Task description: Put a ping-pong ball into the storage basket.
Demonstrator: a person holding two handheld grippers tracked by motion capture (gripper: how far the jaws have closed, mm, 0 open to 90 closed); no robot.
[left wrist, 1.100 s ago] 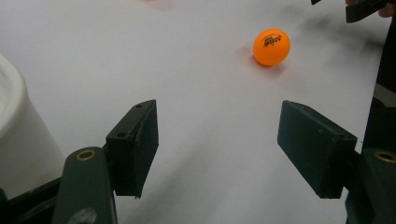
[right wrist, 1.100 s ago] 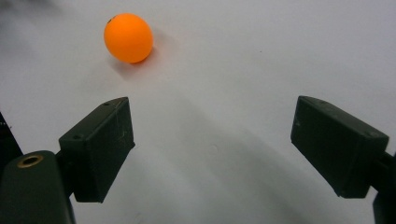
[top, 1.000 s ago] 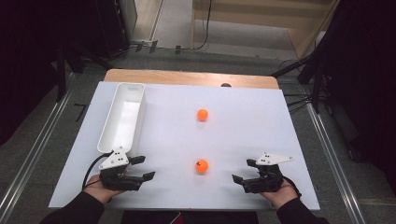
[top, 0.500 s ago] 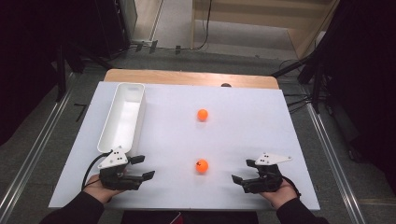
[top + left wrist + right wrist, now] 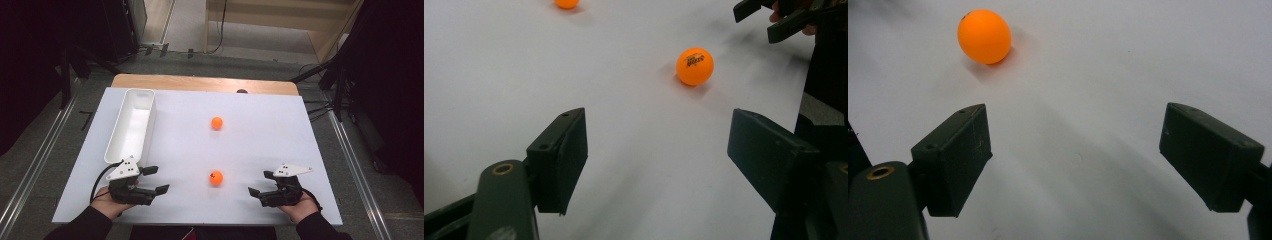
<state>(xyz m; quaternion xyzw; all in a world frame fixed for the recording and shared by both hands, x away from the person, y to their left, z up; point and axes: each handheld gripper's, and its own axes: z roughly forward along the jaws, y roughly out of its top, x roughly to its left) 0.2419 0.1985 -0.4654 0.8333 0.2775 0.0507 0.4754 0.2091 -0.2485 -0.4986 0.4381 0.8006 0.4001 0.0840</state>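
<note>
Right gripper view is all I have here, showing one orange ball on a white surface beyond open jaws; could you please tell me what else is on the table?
Observer: There is a second orange ball, farther from the person than the near ball you see.
Operator: Thank you. Is there any container?
Observer: Yes, a long white tray lies along the left side of the table, with nothing visible inside.
Operator: And where is the other hand-held gripper?
Observer: The left hand-held gripper rests at the near edge just below the tray, jaws open and pointing toward the near ball.
Operator: Is that ball marked?
Observer: Yes, the left gripper view shows dark print on it, too small to read.
</note>
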